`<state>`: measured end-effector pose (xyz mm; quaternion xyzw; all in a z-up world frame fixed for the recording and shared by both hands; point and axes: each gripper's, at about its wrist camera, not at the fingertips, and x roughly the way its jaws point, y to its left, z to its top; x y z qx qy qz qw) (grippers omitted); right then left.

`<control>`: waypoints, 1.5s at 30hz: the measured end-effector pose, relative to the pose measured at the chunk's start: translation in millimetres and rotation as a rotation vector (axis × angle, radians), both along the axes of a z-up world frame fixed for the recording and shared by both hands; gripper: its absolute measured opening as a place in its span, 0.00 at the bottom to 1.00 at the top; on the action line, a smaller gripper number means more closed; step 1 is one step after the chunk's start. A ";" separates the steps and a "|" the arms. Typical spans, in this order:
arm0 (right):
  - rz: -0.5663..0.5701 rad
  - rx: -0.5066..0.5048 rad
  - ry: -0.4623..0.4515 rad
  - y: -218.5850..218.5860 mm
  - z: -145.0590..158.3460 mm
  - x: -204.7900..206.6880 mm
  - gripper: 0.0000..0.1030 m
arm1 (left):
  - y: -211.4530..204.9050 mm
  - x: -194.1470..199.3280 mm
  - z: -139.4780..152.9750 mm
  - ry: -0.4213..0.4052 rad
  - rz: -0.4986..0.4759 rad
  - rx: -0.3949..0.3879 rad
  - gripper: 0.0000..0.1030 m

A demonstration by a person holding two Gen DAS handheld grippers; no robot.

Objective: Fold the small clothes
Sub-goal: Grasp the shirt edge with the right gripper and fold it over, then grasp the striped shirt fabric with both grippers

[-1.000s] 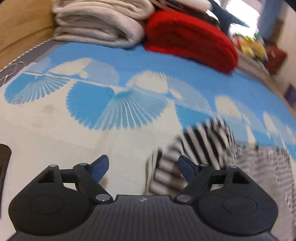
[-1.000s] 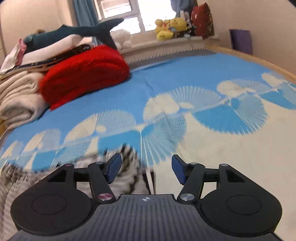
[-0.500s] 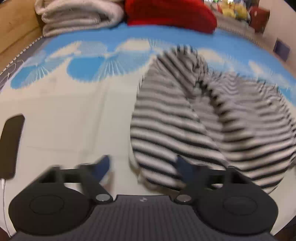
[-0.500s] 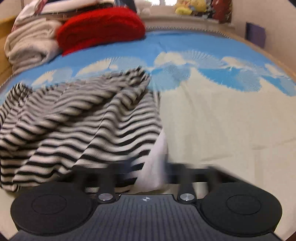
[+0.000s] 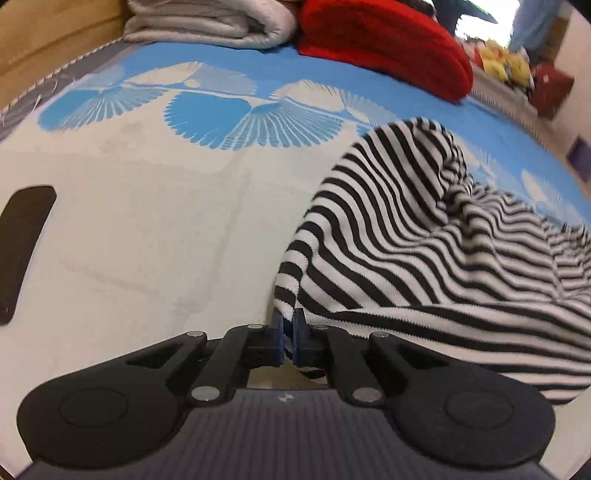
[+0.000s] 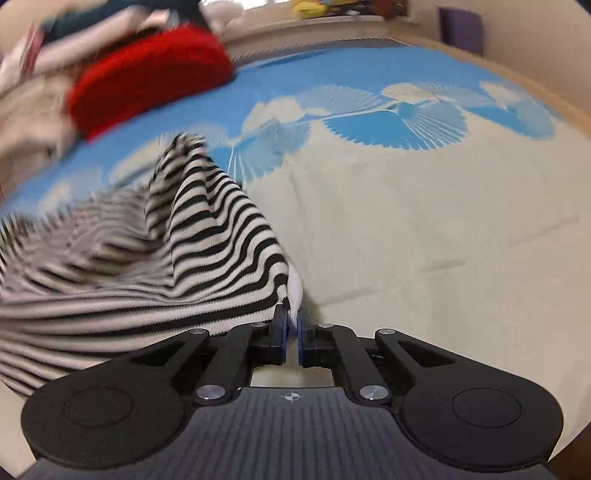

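The left hand-held gripper (image 5: 289,332) has its blue pads pressed together on an edge of the striped garment (image 5: 424,258), pinching the black-and-white knit at its near left corner. The right hand-held gripper (image 6: 291,332) is likewise clamped on the striped garment (image 6: 207,251), gripping a white-edged corner at its near right side. Between the two grips the garment hangs in loose folds over the bed (image 5: 147,240), its far part bunched up into a peak. Left of the garment, on the cream part of the bedspread, lies a dark flat object (image 5: 22,251) at the edge of the left view. Beyond the garment the bedspread turns blue with white fan patterns. Farther still sit a red folded blanket (image 5: 384,48) and, left of it, a stack of grey folded blankets (image 5: 210,22). Yellow plush toys (image 5: 506,66) rest beyond the red blanket, blurred.
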<state>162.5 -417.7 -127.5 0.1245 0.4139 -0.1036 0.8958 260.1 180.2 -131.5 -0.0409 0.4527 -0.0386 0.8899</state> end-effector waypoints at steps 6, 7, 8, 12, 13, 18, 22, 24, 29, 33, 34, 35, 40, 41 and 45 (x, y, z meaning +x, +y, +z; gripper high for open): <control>0.013 -0.024 0.060 0.6 -4.7 4.9 0.05 | 9.4 -0.7 1.7 -0.005 -0.012 -0.012 0.28; 0.040 -0.025 0.098 1.3 -10.7 9.1 0.06 | 13.3 1.1 6.9 -0.024 0.004 -0.014 0.41; 0.062 -0.038 0.124 3.1 -14.9 12.7 0.11 | 17.3 2.0 13.3 -0.057 0.019 -0.018 0.63; -0.051 -0.099 -0.066 0.3 19.5 3.2 0.45 | 28.9 -3.0 51.2 -0.256 0.080 -0.082 0.82; -0.066 -0.065 -0.136 -1.2 32.5 2.0 0.45 | 25.9 2.4 58.1 -0.283 0.070 -0.109 0.82; 0.122 0.136 -0.170 27.7 53.0 64.3 0.44 | -35.6 60.2 67.5 -0.288 -0.094 -0.053 0.83; 0.193 0.219 -0.038 62.2 23.5 143.2 0.46 | -85.9 100.3 41.2 -0.233 -0.217 0.009 0.83; 0.178 0.204 0.004 74.0 6.5 166.9 0.46 | -103.8 119.6 21.0 -0.220 -0.217 0.057 0.83; 0.177 0.130 -0.053 94.5 4.7 199.1 0.00 | -100.6 143.8 11.9 -0.167 -0.210 -0.064 0.13; 0.114 0.086 -0.259 86.5 28.4 202.5 0.00 | -75.1 151.9 19.5 -0.240 -0.059 -0.199 0.16; 0.092 0.097 -0.250 83.8 20.9 207.9 0.00 | -72.2 156.0 14.4 -0.224 -0.028 -0.206 0.19; 0.083 0.121 -0.234 81.0 8.8 213.5 0.01 | -70.0 161.3 4.4 -0.190 0.006 -0.203 0.28; 0.101 0.120 -0.116 85.7 -34.0 226.8 0.05 | -65.0 168.6 -14.8 -0.100 0.061 -0.156 0.85; 0.110 0.122 -0.114 84.2 -26.0 226.3 0.13 | -62.9 167.0 -8.0 -0.106 0.060 -0.153 0.85; 0.017 0.190 -0.271 49.8 24.9 203.8 0.61 | -42.4 149.6 20.5 -0.155 0.048 -0.175 1.00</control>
